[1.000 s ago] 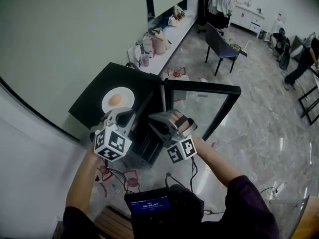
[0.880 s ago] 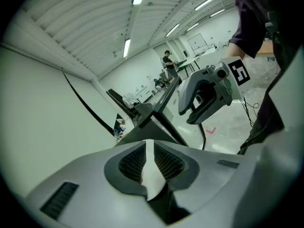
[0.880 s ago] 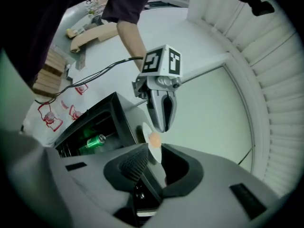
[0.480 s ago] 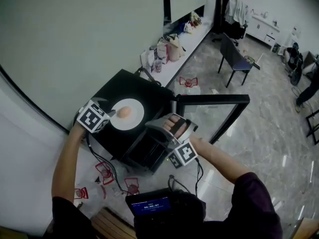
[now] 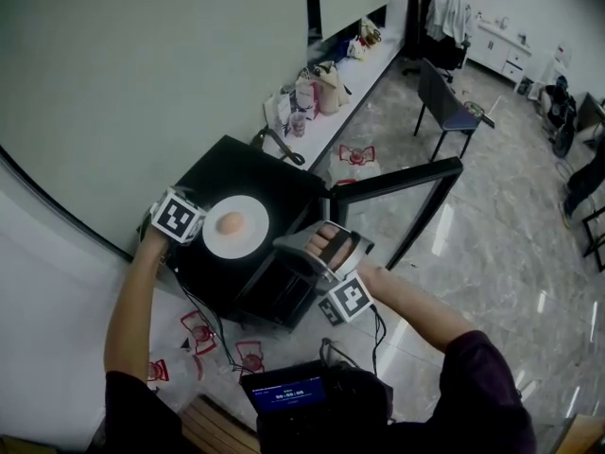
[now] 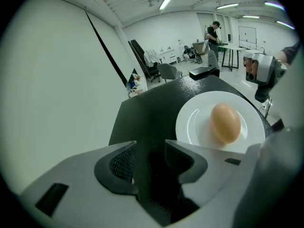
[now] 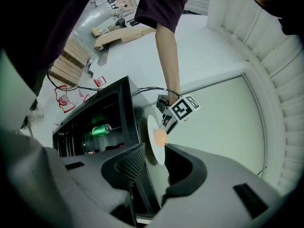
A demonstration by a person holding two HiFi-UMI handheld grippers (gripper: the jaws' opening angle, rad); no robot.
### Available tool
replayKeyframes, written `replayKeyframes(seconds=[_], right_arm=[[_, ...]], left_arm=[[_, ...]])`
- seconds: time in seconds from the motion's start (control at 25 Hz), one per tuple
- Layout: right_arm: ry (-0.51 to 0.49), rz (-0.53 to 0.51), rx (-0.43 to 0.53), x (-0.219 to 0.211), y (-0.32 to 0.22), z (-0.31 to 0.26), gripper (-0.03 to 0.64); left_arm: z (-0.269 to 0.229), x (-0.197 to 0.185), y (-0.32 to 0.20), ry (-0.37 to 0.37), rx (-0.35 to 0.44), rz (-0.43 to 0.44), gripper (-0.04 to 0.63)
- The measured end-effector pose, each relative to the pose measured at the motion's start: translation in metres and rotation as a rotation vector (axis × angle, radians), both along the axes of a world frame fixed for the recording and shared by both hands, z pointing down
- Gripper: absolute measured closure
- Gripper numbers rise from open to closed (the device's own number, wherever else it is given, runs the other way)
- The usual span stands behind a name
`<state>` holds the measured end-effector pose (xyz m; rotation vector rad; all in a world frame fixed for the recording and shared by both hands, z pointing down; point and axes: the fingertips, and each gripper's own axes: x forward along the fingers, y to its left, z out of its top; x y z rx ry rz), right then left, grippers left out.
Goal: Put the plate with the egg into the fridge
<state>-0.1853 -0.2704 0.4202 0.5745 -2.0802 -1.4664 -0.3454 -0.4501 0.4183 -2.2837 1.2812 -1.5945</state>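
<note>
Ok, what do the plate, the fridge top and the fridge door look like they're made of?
The plate: probably glazed ceramic, white and glossy with soft highlights; could be melamine. The fridge top: black, smooth, slightly glossy, likely painted metal or plastic. The fridge door: clear glass pane in a black frame; the floor shows through it.

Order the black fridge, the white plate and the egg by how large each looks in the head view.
Largest: black fridge.
Then: white plate.
Smallest: egg.
They sit together, so nearness to the camera does not confuse this.
</note>
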Motion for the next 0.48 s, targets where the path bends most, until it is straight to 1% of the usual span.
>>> replayKeyframes(seconds=[0.16,0.28,0.44,0.48], right_arm=[[0.008,0.015,0.006,0.002,-0.004,0.004,0.503],[-0.002,0.002,0.028,-0.001,-0.002,0.000,0.503],[0.007,-0.004,0.041,-0.005,0.001,0.002,0.503],[0.013,-0.002,0.047,-0.005,0.002,0.002,0.503]], left_arm=[[-0.001,0.015,0.006,0.006,-0.008,0.029,0.434],[-0.002,0.024,0.012,0.018,-0.008,0.045,0.434],[0.009,0.031,0.026,0.071,-0.066,0.032,0.434],[0.009,0.034,0.029,0.080,-0.070,0.034,0.434]])
